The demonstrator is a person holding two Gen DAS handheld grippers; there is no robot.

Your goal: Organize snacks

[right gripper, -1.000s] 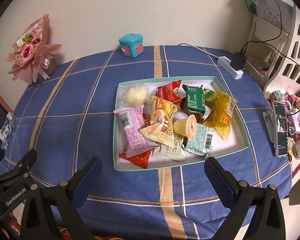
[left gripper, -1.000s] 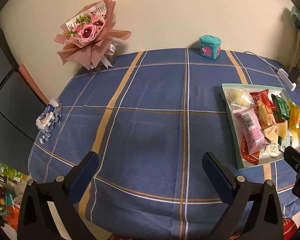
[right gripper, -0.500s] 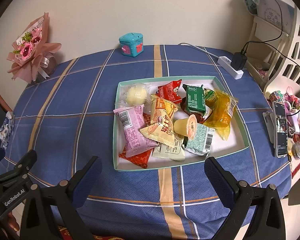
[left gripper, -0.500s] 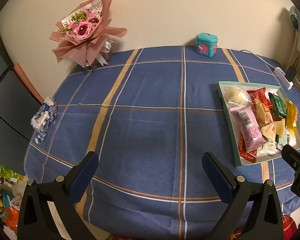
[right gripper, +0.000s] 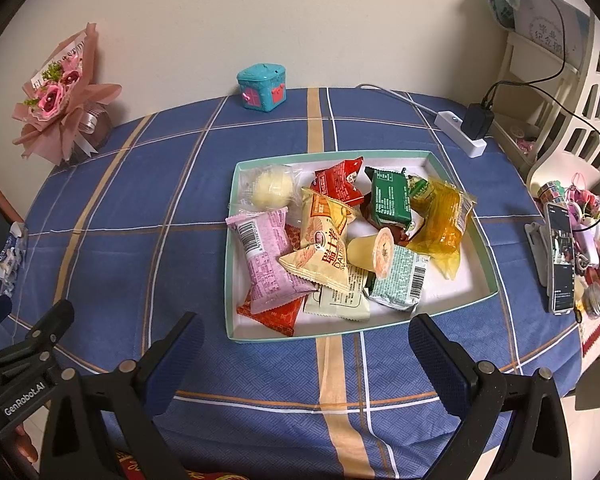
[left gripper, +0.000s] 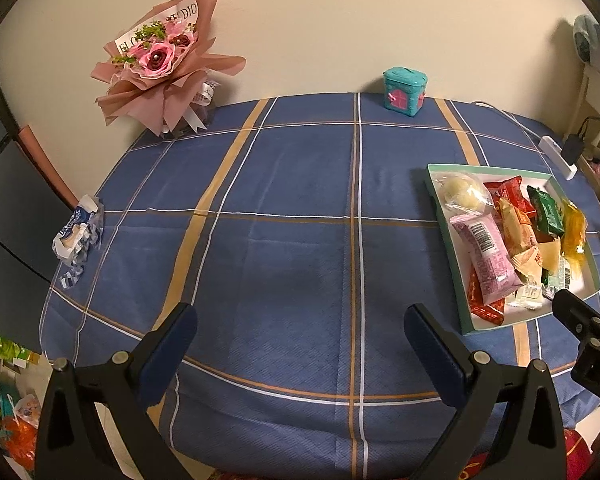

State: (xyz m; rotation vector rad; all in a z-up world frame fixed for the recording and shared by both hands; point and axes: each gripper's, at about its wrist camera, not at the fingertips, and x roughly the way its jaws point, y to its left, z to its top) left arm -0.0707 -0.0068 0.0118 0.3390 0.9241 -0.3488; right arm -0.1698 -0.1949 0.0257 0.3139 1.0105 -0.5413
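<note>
Snacks (right gripper: 332, 240) are lying heaped together inside a shallow white tray with a mint-green rim (right gripper: 231, 264), which is sitting on the blue plaid tablecloth (right gripper: 148, 208) at about the centre of the right wrist view and at roughly three o'clock in the left wrist view. A pink barcoded packet (right gripper: 266, 260) is resting at the tray's nine o'clock side, a round pale bun in clear wrap (right gripper: 270, 190) at eleven o'clock, a red packet (right gripper: 340, 182) and a green one (right gripper: 390, 198) toward twelve, an amber bag (right gripper: 440, 224) at three, and a jelly cup (right gripper: 374, 254) is tipping on its side near the middle. The packets are overlapping at odd angles, so the pile fits either snacks gathered into the tray or snacks waiting to be sorted out of it; the pictures are not settling which. The right gripper (right gripper: 306, 344) is hovering just short of the tray's near rim, jaws spread wide and holding nothing, likely lined up on the tray. The left gripper (left gripper: 300, 336) is hanging over bare cloth at six o'clock, jaws likewise parted and empty. A teal house-shaped box (right gripper: 262, 87) and a pink bouquet (right gripper: 60, 96) are standing by the wall, well apart from the tray.
</note>
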